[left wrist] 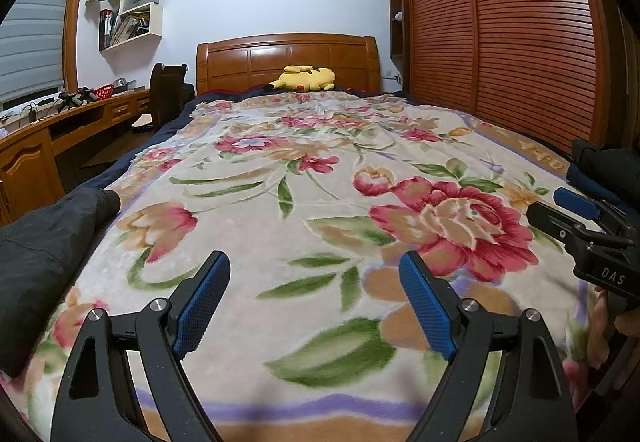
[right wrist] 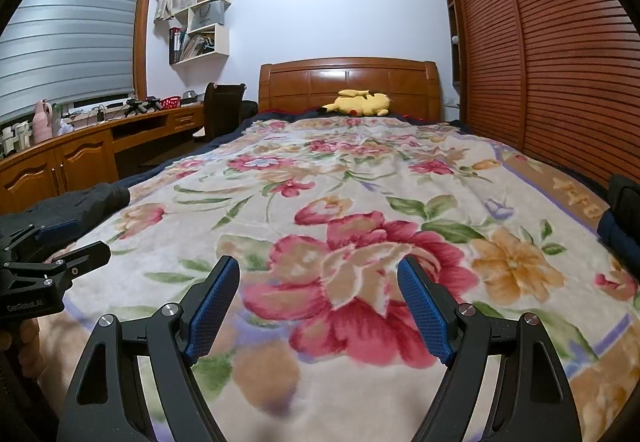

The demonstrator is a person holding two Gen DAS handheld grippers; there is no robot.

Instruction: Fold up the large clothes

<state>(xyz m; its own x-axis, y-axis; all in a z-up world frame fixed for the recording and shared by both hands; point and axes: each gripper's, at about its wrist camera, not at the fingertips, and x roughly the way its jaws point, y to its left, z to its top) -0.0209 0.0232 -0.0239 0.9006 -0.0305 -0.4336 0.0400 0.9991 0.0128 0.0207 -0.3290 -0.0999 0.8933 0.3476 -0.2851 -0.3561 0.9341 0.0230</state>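
A dark grey garment (left wrist: 44, 254) lies bunched on the left edge of the bed, over the floral blanket (left wrist: 320, 182). In the right wrist view the same garment (right wrist: 80, 206) shows behind the left gripper. A pile of dark and navy clothes (left wrist: 608, 170) sits at the bed's right edge (right wrist: 624, 218). My left gripper (left wrist: 314, 270) hovers open over the blanket with nothing between its blue pads. My right gripper (right wrist: 318, 270) is open beside it, also holding nothing. Each gripper appears in the other's view: the right gripper (left wrist: 548, 202) and the left gripper (right wrist: 80, 240).
A wooden headboard (left wrist: 288, 58) with a yellow plush toy (left wrist: 304, 78) stands at the far end. A wooden desk (right wrist: 80, 150) and a dark chair (right wrist: 222, 106) run along the left. Slatted wardrobe doors (right wrist: 560, 62) line the right side. Wall shelves (left wrist: 136, 10) hang at the upper left.
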